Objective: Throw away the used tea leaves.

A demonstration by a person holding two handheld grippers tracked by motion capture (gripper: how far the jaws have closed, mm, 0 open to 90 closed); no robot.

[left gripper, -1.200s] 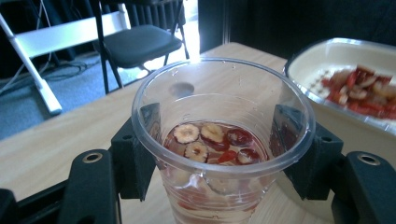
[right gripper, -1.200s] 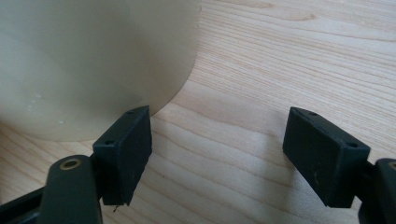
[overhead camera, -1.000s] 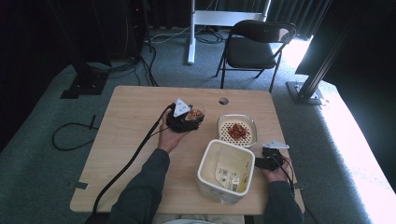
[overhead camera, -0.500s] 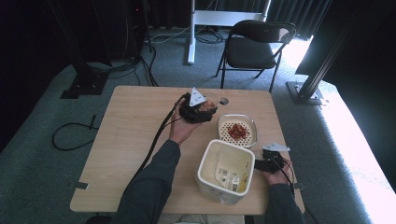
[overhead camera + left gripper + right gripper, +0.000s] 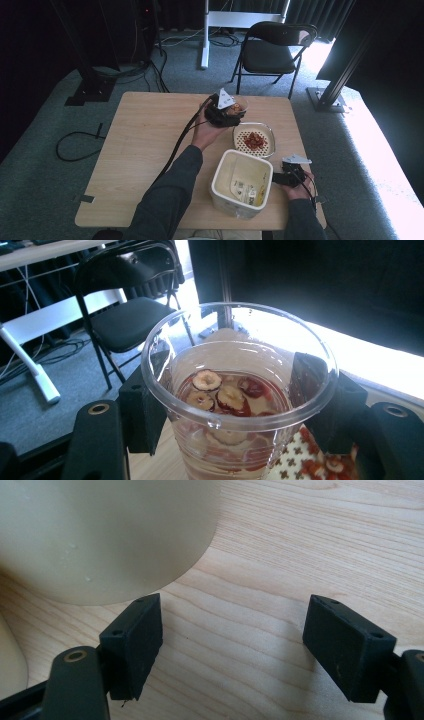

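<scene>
My left gripper [image 5: 226, 111] is shut on a clear plastic cup [image 5: 238, 106], held above the table at its far side, just beyond a white strainer bowl [image 5: 260, 129]. In the left gripper view the cup [image 5: 235, 422] holds pale liquid with red date slices, and both pads of the gripper [image 5: 232, 405] press its wall. Red pieces lie in the strainer [image 5: 300, 460] below it. A cream square container [image 5: 226, 172] stands near the front edge. My right gripper [image 5: 276, 178] rests by that container's right side. Its jaws [image 5: 240, 640] stand open over bare wood, beside the container wall [image 5: 100, 535].
The wooden table [image 5: 145, 145] has free room on its left half. A black cable [image 5: 180, 142] trails from the left gripper across it. A black folding chair [image 5: 275, 50] and a white desk leg [image 5: 205, 35] stand beyond the far edge.
The left hand has carried the cup upward and to the right, from the table's middle to just beyond the strainer. The right gripper has stayed put.
</scene>
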